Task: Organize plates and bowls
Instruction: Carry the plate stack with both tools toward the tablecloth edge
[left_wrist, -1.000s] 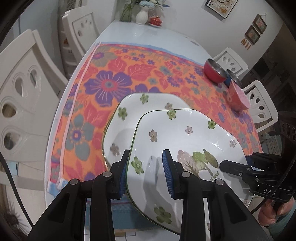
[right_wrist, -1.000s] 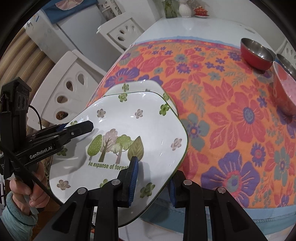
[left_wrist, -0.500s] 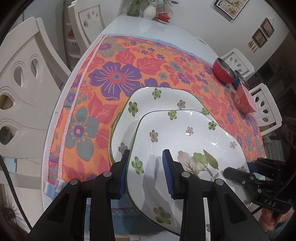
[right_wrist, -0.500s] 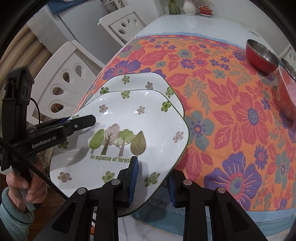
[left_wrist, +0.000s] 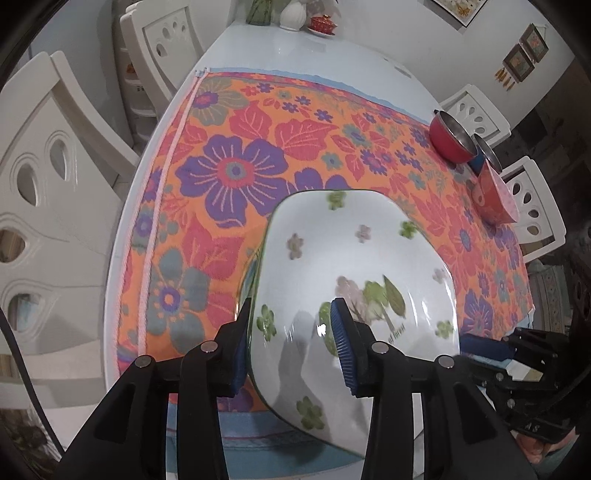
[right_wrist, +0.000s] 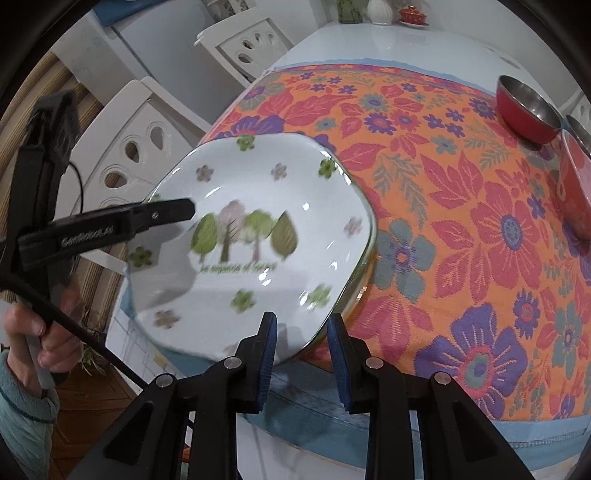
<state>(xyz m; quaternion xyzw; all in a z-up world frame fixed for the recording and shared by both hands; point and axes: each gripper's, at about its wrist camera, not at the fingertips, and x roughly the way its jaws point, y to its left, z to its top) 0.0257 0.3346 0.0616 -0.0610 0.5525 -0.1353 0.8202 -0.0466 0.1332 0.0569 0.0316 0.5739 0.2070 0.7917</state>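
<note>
Your left tool (left_wrist: 291, 336) is opening around the plate's (left_wrist: 354, 258) rim. Your right tool (right_wrist: 300, 345) pinches its near edge above the counter (right_wrist: 369, 40).

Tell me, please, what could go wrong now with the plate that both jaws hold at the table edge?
1. The left gripper jaws are opening with the tree plate between them, so the plate may drop onto the plate under it and chip.
2. The stack overhangs the near table edge; a push could tip it off.
3. The right gripper alone may tilt the plate.
</note>
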